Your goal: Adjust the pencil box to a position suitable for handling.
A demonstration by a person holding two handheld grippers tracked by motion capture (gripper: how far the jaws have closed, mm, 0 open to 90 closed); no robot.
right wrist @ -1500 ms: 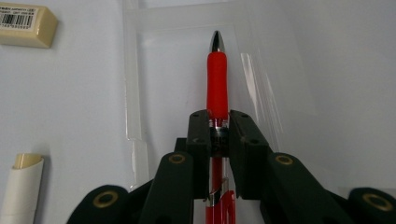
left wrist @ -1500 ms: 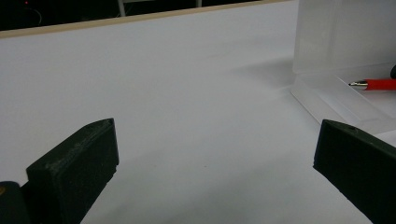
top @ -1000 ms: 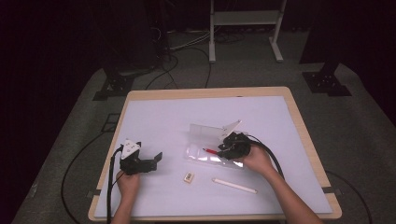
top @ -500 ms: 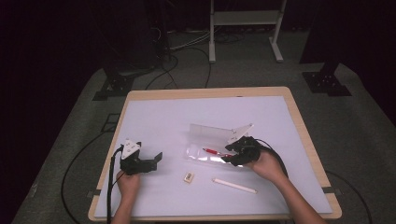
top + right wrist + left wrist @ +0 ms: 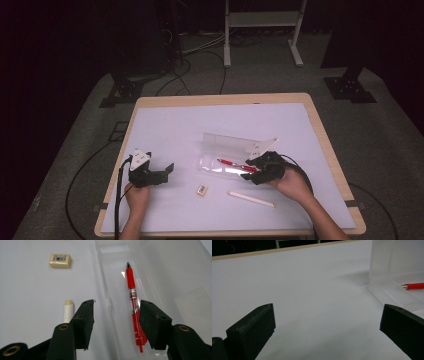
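1. Right now the right gripper [image 5: 115, 325] hangs released over the clear case [image 5: 235, 150]; the red pen [image 5: 133, 305] lies loose inside it, between the jaws but ungrasped.
2. Risk: pulling out, a jaw could catch the case wall and drag it.
3. Left gripper [image 5: 159, 174] sits spread wide, empty, well apart, so nothing steadies the case.
4. Eraser [image 5: 202, 189] and white stick [image 5: 251, 199] lie on the table [image 5: 165, 120] near the right hand; a sleeve could sweep them.

white table [image 5: 210, 125], grey carpet [image 5: 390, 135], floor cables [image 5: 200, 47], white stand [image 5: 260, 20]
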